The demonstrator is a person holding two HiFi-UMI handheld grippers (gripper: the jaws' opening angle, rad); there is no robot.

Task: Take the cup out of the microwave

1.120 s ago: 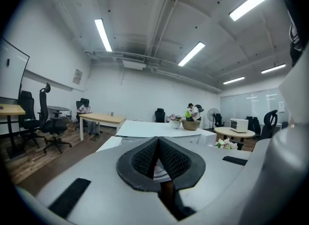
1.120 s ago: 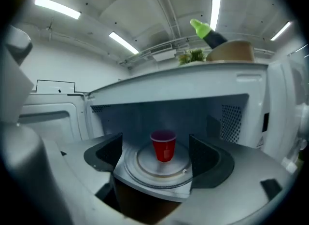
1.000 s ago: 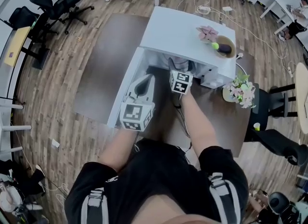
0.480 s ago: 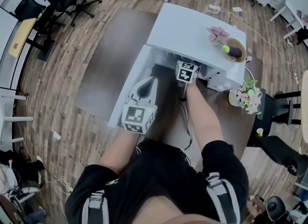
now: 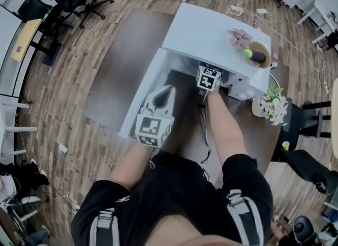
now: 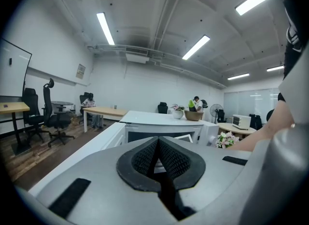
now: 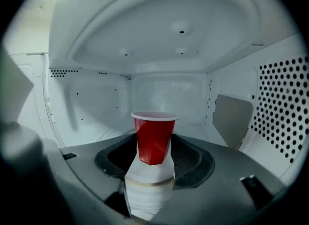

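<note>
Head view: right tongs (image 5: 208,77) reach into the microwave (image 5: 211,34) at upper centre. The left tongs (image 5: 153,129) hang outside, lower left.
Left gripper view: jaws together, empty.
Right gripper view: jaws wide apart. The cup (image 7: 154,137) stands upright at centre, dead ahead between them, ungripped.

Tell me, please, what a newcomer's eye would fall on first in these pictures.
A bright red cup stands upright inside the white microwave, framed by the open right tongs. The left tongs hang shut outside, by the microwave's open door.
</note>
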